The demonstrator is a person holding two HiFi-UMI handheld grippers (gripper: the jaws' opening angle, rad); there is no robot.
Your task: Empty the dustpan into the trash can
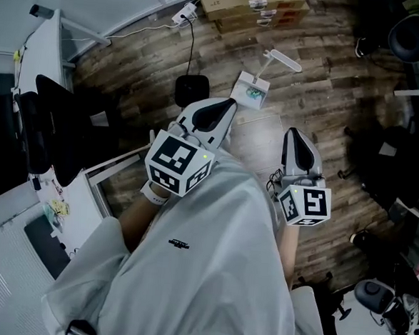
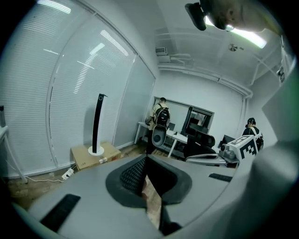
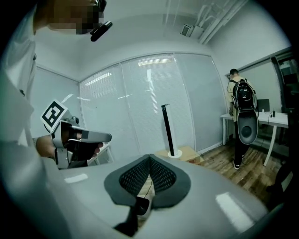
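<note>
The wooden floor (image 1: 330, 78) spreads ahead, with cardboard boxes (image 1: 235, 6) at its far edge. The left gripper (image 1: 224, 110) and right gripper (image 1: 297, 137) are held side by side, both with jaws pressed together on nothing. Just beyond them, on the floor, lies the white dustpan (image 1: 249, 91), its long handle (image 1: 283, 60) pointing away and small greenish bits inside.

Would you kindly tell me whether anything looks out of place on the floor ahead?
A white lamp-like object sits on the wooden floor in open walking space, beside a black round item with a cable trailing to it. That looks misplaced and easy to trip over.
</note>
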